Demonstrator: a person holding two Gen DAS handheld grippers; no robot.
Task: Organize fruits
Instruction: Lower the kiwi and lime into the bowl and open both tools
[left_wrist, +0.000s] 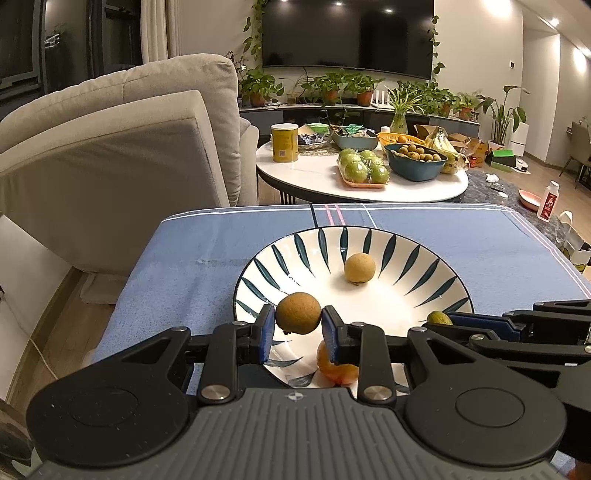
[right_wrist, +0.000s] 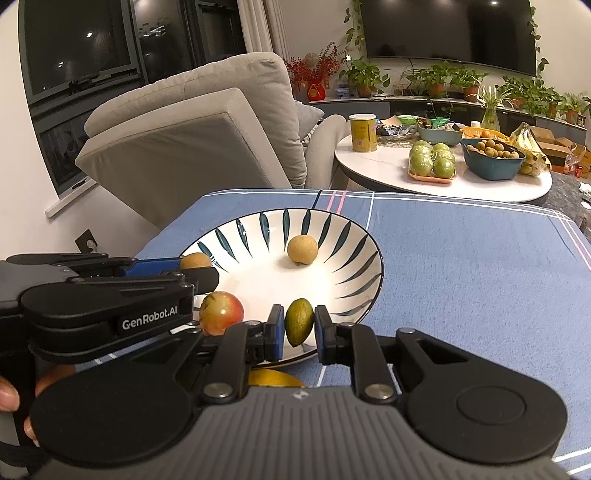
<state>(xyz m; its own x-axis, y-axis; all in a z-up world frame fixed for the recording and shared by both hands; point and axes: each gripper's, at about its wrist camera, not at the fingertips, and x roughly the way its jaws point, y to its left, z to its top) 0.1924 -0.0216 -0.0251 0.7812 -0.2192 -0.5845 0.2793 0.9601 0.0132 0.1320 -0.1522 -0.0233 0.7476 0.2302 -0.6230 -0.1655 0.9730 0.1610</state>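
Left wrist view: left gripper (left_wrist: 298, 325) was clamped on a brown longan (left_wrist: 298, 313), held over the near rim of the leaf-patterned plate (left_wrist: 424, 258); 1 longan in the plate (left_wrist: 359, 268) — the placing step, I judged.

Right wrist view: right gripper (right_wrist: 299, 328) pinched a green fruit (right_wrist: 299, 322) above the plate's near edge, beside a reddish fruit (right_wrist: 221, 312). Next: lower, then part fingers. "GenRobot.AI" was readable on the left gripper's body.

The plate (right_wrist: 369, 291) sat on the desk (right_wrist: 461, 280), one longan (right_wrist: 302, 249) in it behind the apple (right_wrist: 221, 312).
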